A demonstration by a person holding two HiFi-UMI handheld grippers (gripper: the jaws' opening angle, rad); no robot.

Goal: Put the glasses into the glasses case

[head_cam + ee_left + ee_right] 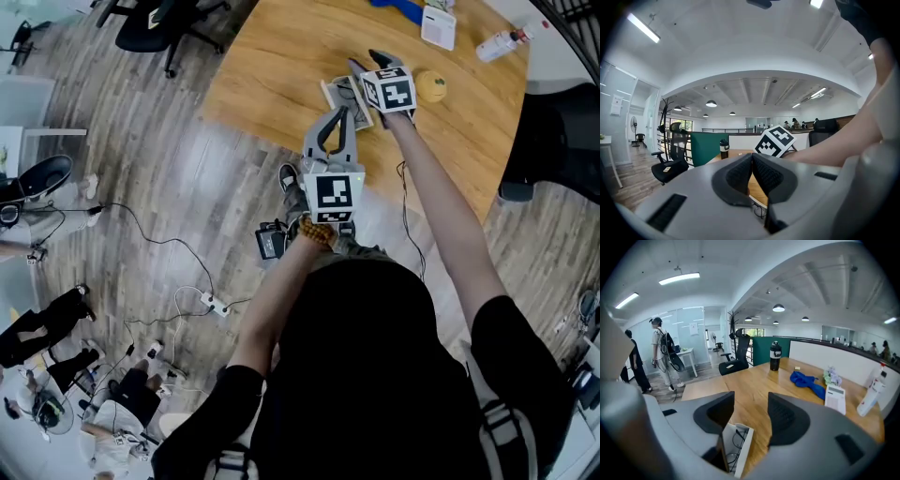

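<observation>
Apparently the placing itself is almost finished. The glasses case [739, 452] lies open on the wooden table [272, 56], not far from its near edge. Inside its white tray I see thin dark lines, which I take for the glasses [732, 440]. The right gripper [751, 403] hangs above the case with its fingers released: the jaws stand apart and only bare table shows between them. The left gripper [752, 157] is on the near side and points level, with its fingers clenched together on nothing.

To finish well, I think it is best first to check that the glasses lie flat inside the tray, with no arm resting over the rim. The dark flap at the left side of the case is perhaps the lid, but I cannot tell for sure. If it must be closed, one gripper should steady the case while the other pushes. The case looks light and could slide toward the table edge.

Just right of the case lies a yellow round object [430, 86], the only thing close enough to be knocked. Farther off are a blue cloth [808, 382], a white calculator-like thing [834, 397], a spray bottle [872, 393] and a black bottle [775, 356]. None of them blocks the way. An office chair [735, 364] and some people [663, 357] stand beyond the table at the left.
</observation>
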